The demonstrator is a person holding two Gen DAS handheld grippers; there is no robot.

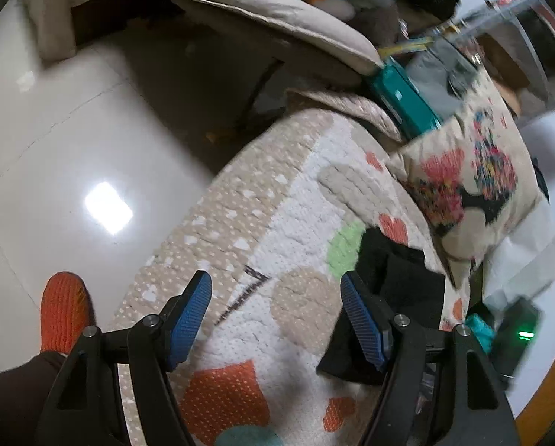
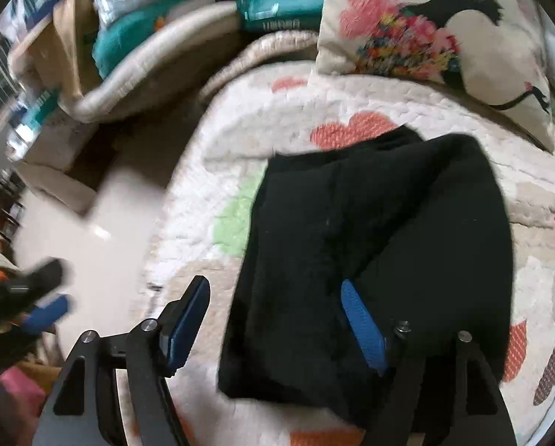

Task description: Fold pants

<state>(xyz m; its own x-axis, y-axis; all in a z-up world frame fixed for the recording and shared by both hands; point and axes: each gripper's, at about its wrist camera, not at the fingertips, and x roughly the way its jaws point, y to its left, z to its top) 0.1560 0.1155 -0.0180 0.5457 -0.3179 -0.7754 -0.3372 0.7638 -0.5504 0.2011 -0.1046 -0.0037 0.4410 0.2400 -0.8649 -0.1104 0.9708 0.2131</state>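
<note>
I had the right gripper (image 2: 277,319) hanging over the black pants (image 2: 381,245), which lay folded into a thick stack on the quilted heart-print blanket (image 2: 277,119). Its jaws stood apart with nothing pinched; the right pad (image 2: 362,327) hovered above the cloth and the left one sat past the stack's left edge, over bare blanket. Ahead of it, beyond the pants, a floral cushion (image 2: 444,33) leaned up. My left gripper (image 1: 277,319) was likewise released, empty, pointed down at the blanket, with the pants (image 1: 396,278) just off its right finger. Left of that gripper I saw tiled floor (image 1: 73,130) and an orange slipper (image 1: 63,308).
</note>
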